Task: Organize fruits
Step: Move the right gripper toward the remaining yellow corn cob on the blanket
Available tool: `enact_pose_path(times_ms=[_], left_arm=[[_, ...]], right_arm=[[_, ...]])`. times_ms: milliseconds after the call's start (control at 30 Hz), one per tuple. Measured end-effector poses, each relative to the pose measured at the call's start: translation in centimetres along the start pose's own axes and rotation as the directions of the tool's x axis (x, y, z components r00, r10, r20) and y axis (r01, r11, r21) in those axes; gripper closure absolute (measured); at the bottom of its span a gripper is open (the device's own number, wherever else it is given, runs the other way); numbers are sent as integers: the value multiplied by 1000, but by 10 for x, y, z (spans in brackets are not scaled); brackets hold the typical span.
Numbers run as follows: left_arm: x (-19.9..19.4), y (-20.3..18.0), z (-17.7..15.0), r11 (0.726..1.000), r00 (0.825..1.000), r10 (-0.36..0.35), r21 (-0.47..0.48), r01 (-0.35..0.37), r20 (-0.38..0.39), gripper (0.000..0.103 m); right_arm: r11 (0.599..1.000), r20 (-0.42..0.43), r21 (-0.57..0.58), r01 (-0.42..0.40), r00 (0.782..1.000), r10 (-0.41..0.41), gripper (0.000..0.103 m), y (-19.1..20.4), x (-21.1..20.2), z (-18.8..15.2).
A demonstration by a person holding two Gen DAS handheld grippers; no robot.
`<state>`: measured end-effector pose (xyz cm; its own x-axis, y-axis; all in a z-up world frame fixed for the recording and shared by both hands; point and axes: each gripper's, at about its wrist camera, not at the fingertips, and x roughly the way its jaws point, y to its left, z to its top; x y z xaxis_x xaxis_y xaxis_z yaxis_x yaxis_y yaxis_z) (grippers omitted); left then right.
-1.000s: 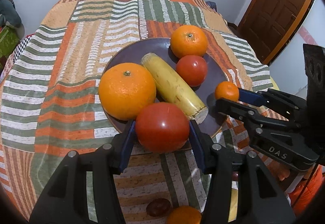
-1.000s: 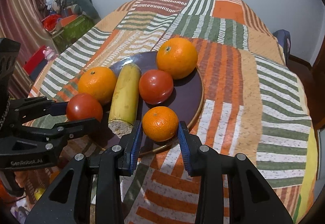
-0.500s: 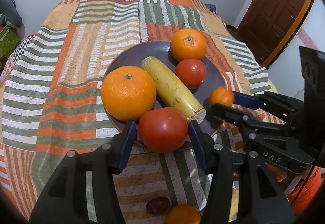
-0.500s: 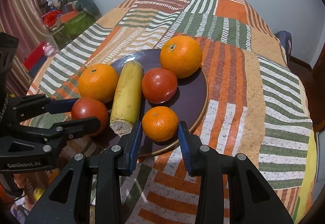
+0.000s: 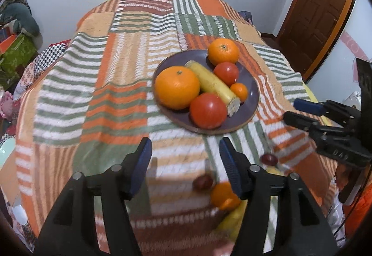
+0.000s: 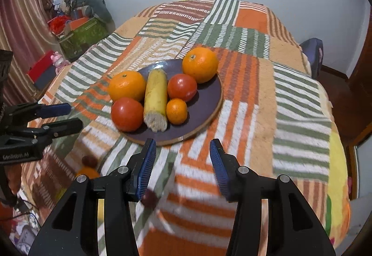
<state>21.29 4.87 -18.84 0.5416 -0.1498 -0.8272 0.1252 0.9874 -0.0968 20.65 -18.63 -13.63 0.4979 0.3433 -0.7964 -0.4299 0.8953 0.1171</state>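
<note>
A dark purple plate (image 5: 252,93) (image 6: 209,98) on the striped cloth holds two big oranges (image 5: 177,86) (image 6: 200,67), two tomatoes (image 5: 208,110) (image 6: 126,113), a yellow banana piece (image 5: 212,84) (image 6: 155,95) and a small mandarin (image 5: 239,91) (image 6: 176,110). My left gripper (image 5: 185,158) is open and empty, pulled back in front of the plate. My right gripper (image 6: 182,160) is open and empty, also short of the plate. Each gripper shows at the side of the other's view.
Near the table's front edge lie a small orange (image 5: 223,195) (image 6: 87,172) and two dark round fruits (image 5: 203,182) (image 5: 268,159). A wooden door (image 5: 318,7) stands at the right. Boxes and clutter (image 6: 79,30) sit beside the table at the left.
Both grippers let go of their fruit, the left the tomato and the right the mandarin, opened wide and drew back from the plate. The fruit stays on the plate.
</note>
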Motion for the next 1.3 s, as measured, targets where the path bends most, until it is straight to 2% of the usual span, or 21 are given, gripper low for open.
enact_pose_path(times_ms=[233, 400, 567, 667, 733, 867, 1167, 1300], left_arm=[[-11, 6, -36, 999, 998, 35, 11, -35, -46, 40], [-4, 9, -59, 999, 995, 39, -4, -40, -95, 39], [10, 8, -71, 999, 990, 45, -11, -47, -132, 39], [13, 12, -72, 999, 990, 32, -28, -36, -136, 39], [17, 13, -74, 999, 989, 31, -24, -35, -143, 39], [21, 8, -75, 998, 988, 62, 23, -60, -138, 39], [12, -24, -79, 993, 987, -42, 102, 58, -157, 39], [12, -41, -78, 990, 986, -63, 115, 81, -153, 39]], right_arm=[[1000, -37, 18, -2, 999, 3, 57, 5, -10, -31], [1000, -73, 3, -15, 997, 15, 57, 17, -9, -50], [999, -110, -19, -33, 993, 31, 57, 29, -3, -61], [999, -131, -31, -36, 991, 31, 51, 34, 3, -65], [998, -141, -39, -44, 989, 38, 50, 37, 7, -66], [997, -136, -64, -33, 990, 24, 47, 43, 10, -65], [999, -125, -46, -14, 992, 8, 46, 40, 14, -57], [999, -117, -33, -1, 993, -3, 46, 35, 13, -54]])
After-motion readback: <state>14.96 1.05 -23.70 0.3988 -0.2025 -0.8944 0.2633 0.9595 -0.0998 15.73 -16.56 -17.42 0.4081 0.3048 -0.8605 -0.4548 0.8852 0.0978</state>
